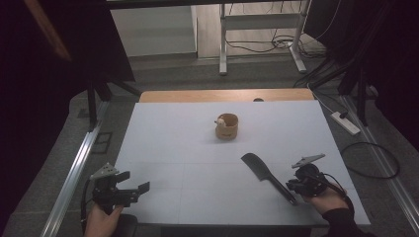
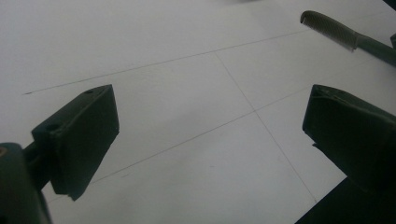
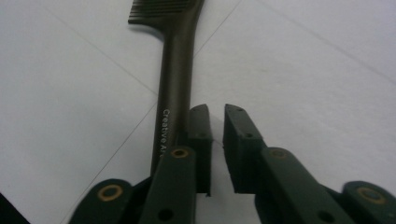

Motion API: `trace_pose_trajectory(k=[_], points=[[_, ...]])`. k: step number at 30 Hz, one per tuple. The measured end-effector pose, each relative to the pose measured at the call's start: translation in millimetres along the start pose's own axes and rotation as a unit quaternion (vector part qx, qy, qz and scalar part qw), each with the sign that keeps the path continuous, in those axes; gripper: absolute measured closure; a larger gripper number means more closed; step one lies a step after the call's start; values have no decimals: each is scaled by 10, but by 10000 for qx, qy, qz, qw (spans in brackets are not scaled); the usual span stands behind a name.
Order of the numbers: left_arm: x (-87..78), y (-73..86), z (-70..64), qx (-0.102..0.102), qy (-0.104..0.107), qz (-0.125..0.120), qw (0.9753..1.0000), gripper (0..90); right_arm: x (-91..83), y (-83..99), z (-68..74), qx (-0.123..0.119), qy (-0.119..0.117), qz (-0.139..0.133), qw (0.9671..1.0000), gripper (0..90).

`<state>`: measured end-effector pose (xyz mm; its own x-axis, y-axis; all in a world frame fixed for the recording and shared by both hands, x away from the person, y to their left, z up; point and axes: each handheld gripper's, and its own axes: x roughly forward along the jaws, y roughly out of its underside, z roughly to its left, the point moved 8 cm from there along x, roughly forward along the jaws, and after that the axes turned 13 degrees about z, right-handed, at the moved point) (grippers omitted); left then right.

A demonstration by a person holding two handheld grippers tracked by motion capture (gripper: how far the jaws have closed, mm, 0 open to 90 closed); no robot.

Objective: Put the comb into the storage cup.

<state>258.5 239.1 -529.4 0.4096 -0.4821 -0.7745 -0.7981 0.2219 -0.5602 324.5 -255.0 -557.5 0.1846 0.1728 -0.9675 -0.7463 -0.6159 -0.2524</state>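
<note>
On the bench (image 1: 173, 148), a dark comb (image 1: 267, 175) lay at five o'clock beside the nearly clenched, empty right hand-held gripper (image 1: 292, 186); the left hand-held gripper (image 1: 136, 190), at seven o'clock, gaped released.

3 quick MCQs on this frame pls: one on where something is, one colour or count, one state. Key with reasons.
1. Where does the comb lie?
A. inside the wooden cup
B. flat on the table's white sheet, beside the right hand-held gripper
C. on the floor

2. What colour is the cup?
A. tan wood
B. blue
C. red

3. How do the left hand-held gripper's jaws stand?
A. shut on the comb
B. shut on nothing
C. wide apart, holding nothing

Key:
1 B: the high view shows the comb flat on the sheet, its handle running beside the right hand-held gripper.
2 A: the cup in the middle of the table is tan, with something pale inside it.
3 C: in the left gripper view, bare sheet shows between the left hand-held gripper jaws.
</note>
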Motion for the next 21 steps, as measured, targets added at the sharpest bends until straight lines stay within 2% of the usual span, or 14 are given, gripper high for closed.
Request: trace_pose_trajectory(k=[4, 5, 8, 9, 10, 11, 12, 14, 21], points=[[2, -1, 3, -10, 1, 3, 10000, 44, -80, -45, -13, 8, 144, -220, 9997, 661], [2, -1, 3, -9, 1, 2, 10000, 44, -80, -45, -13, 8, 144, -220, 9997, 661], [3, -1, 3, -12, 3, 10, 10000, 44, -127, -83, 1, -13, 185, -333, 9993, 524], [3, -1, 3, -10, 2, 11, 10000, 44, -127, -83, 1, -13, 185, -333, 9993, 524], [3, -1, 2, -9, -1, 9, 10000, 44, -140, -100, 17, -34, 200, -355, 9992, 425], [3, -1, 2, -9, -1, 8, 10000, 44, -140, -100, 17, -34, 200, -355, 9992, 425], [3, -1, 2, -9, 1, 11, 10000, 44, -145, -111, 22, -36, 230, -367, 9991, 386], [4, -1, 2, -9, -1, 10, 10000, 45, -144, -145, 52, -53, 249, -341, 9991, 265], [5, -1, 2, -6, 0, 13, 10000, 45, -146, -197, 117, -128, 202, -336, 9991, 162]])
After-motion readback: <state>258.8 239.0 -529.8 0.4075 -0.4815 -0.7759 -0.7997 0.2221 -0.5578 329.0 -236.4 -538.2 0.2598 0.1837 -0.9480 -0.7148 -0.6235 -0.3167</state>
